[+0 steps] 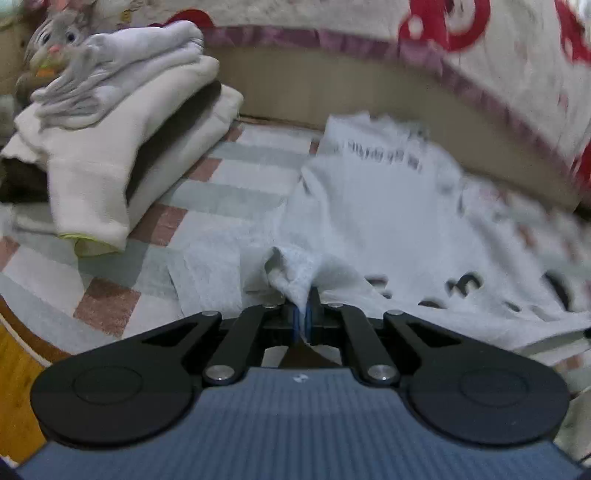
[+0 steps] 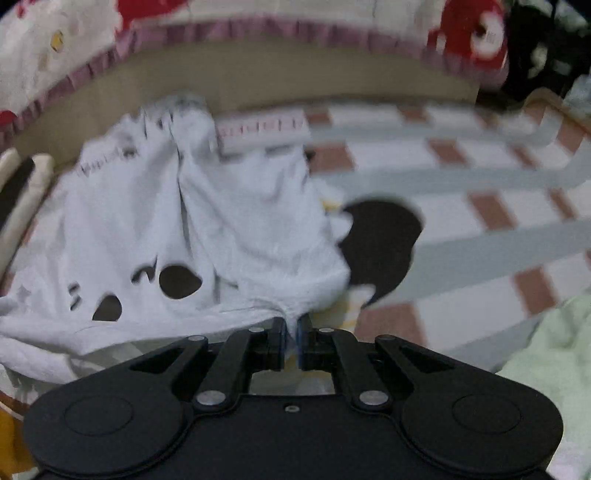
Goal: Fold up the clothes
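White garment [image 1: 388, 206] with black printed marks lies spread ahead of both sets of fingers on the checked blanket [image 1: 229, 192], its long axis running away from me toward the tan bed base [image 1: 332, 85]; the far end with a row of small print points at that base, the near hem comes back to me. My left gripper [image 1: 303, 314] has its fingers pressed together on a bunched corner of that hem, and my right gripper [image 2: 291, 334] pinches another stretch of the near edge, fingers nearly closed on the fabric. Between the two grips I see the cloth rumpled and creased lengthwise, and motion blur softens its far edge. Left of my left fingers, well apart from the garment, sits a stack of folded clothes [image 1: 122, 147] with a grey plush toy [image 1: 59, 33] at its far side. Right of my right fingers the blanket is bare for a wide stretch, apart from a dark round patch [image 2: 380, 243] just beside the garment's right edge and a pale green cloth [image 2: 546, 354] at the near right.
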### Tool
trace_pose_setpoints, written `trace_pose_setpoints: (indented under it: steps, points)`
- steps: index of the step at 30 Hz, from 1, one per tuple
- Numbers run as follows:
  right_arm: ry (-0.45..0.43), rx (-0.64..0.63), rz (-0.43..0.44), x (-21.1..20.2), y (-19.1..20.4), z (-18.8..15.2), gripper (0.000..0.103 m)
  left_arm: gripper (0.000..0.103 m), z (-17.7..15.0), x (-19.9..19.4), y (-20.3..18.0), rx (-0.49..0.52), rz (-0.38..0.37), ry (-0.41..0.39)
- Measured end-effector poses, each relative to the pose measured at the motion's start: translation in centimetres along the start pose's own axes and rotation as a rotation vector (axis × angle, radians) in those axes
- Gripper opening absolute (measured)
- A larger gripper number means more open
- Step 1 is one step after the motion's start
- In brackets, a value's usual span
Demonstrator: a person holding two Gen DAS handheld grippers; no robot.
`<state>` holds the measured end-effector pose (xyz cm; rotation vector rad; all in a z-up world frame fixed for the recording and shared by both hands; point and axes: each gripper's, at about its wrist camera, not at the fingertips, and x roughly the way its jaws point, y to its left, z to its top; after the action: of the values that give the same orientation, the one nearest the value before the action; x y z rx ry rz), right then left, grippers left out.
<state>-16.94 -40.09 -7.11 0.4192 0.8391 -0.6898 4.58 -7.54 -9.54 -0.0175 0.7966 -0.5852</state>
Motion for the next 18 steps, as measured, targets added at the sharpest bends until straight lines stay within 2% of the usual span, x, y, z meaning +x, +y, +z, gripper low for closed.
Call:
trace_pose_setpoints:
  steps: [2, 4, 7, 11, 14, 16, 17, 18]
  points:
    - [-0.048, -0.071, -0.021, -2.7, 0.4, -0.1, 0.005, 0.004, 0.5, -1.6, 1.8, -0.077, -0.052, -0.002]
    - [-0.036, -0.12, -0.018, -4.2, 0.7, -0.8, 0.005, 0.004, 0.7, -2.8, 3.5, -0.138, -0.09, 0.009]
    - [0.024, -0.128, 0.016, -4.7, 1.0, -1.9, 0.005, 0.003, -0.4, -2.3, 5.2, -0.194, -0.068, 0.071]
    - [0.089, -0.121, 0.036, -3.4, 1.5, -2.9, 0.005, 0.003, -1.1, -3.1, 5.0, -0.183, -0.056, 0.069]
    - [0.072, -0.237, -0.001, -4.5, 2.7, -2.7, 0.005, 0.003, -1.1, -4.1, 4.2, -0.125, -0.024, 0.064]
    - [0.165, -0.351, -0.007, -3.2, 3.3, -3.1, 0.012, 0.005, -1.7, -2.3, 4.1, -0.099, -0.005, 0.165]
    - [0.209, -0.341, -0.028, -2.5, 3.3, -3.4, 0.017, 0.006, -2.3, -0.9, 4.3, -0.09, 0.007, 0.235]
    - [0.251, -0.331, -0.049, -1.8, 3.3, -3.7, 0.026, 0.007, -3.0, 0.3, 4.4, -0.084, 0.021, 0.301]
